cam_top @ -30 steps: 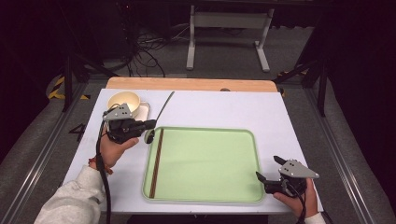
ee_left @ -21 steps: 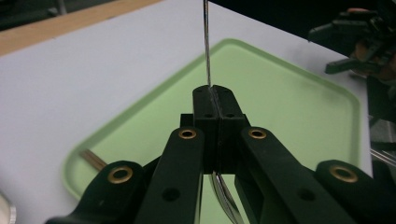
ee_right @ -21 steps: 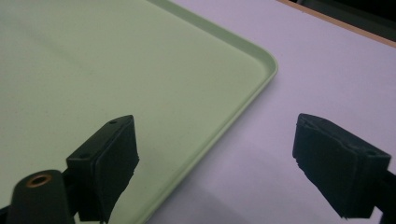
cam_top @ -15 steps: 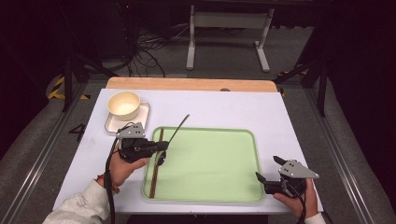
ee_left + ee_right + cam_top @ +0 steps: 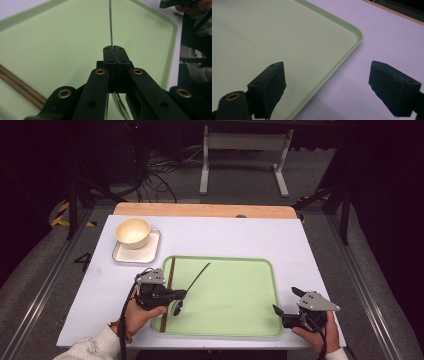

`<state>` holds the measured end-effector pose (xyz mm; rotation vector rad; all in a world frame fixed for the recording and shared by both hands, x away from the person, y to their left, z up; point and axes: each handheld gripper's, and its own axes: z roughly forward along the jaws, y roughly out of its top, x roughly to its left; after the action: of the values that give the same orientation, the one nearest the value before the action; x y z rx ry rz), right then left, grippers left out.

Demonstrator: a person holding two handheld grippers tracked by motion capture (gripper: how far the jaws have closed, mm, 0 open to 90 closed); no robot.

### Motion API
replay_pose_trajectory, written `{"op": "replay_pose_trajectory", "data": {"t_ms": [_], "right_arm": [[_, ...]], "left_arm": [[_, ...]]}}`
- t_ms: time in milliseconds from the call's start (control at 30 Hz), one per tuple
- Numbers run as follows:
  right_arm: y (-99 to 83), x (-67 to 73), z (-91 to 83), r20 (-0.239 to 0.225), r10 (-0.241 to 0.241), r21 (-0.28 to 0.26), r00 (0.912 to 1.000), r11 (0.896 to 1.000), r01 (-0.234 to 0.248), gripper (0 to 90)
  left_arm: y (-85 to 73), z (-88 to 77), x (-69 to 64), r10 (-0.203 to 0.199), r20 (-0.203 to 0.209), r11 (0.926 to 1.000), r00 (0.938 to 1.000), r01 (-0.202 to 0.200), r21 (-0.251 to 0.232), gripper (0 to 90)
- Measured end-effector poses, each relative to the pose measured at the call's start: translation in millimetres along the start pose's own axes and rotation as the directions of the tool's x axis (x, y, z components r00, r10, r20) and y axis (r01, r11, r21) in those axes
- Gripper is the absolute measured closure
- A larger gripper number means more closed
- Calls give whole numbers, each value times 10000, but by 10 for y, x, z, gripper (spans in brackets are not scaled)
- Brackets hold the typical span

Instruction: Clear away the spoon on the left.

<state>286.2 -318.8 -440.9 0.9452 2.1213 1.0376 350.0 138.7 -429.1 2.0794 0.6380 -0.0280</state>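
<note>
**Ana:** Left gripper (image 5: 179, 295) first: what is it doing?

**Ben:** Its jaws are clamped together on a spoon (image 5: 192, 282). In the left gripper view the two black pads meet flat against each other, with the thin metal handle (image 5: 110, 22) running straight up from between them and the shiny bowl end (image 5: 120, 106) curving down below them.

**Ana:** Where is the spoon, then?

**Ben:** Over the left part of the green tray (image 5: 235, 295). From above, the handle slants up and to the right over the tray floor, and the bowl hangs at the gripper's tips, near the tray's left rim. I cannot tell whether the bowl touches the tray.

**Ana:** Anything else on the tray?

**Ben:** A pair of brown chopsticks (image 5: 169, 290) lies along the left rim, partly under the gripper. They show again at the lower left of the left gripper view (image 5: 20, 86).

**Ana:** And the right gripper (image 5: 285, 312)?

**Ben:** It rests near the tray's near right corner, held in the person's right hand (image 5: 317, 332). Its jaws stand wide apart with nothing between them; its own view looks past the two pads onto the tray's rounded corner (image 5: 358, 35) and the white table (image 5: 392, 37).

**Ana:** What is off the tray?

**Ben:** A cream cup (image 5: 132, 231) sits on a small square saucer (image 5: 150, 251) on the table, beyond the tray's far left corner.
</note>
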Motion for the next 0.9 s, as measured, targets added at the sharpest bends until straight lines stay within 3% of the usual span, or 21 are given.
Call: {"op": "replay_pose_trajectory", "data": {"t_ms": [200,367,400,500,533,900], "right_arm": [[-5,-3,5,-13,24,36,10000,10000,-24,143],[-5,0,14,-15,22,74,10000,10000,-22,143],[-5,0,16,-18,8,77,10000,10000,-7,143],[-3,3,15,-11,0,75,10000,10000,0,143],[-2,3,14,-10,-1,73,10000,10000,1,143],[-10,0,15,18,3,89,10000,10000,-3,142]], "left_arm": [[-133,75,-25,-307,-95,9982,9995,312,504,900],[-197,58,-23,-634,-190,9969,9978,643,462,897],[-208,58,-16,-646,-159,9966,9978,654,499,895],[-256,74,2,-476,-721,9960,9963,528,723,878],[-269,86,14,-638,-633,9949,9959,685,737,875],[-284,162,51,-467,-762,9929,9960,546,1054,822]]}}
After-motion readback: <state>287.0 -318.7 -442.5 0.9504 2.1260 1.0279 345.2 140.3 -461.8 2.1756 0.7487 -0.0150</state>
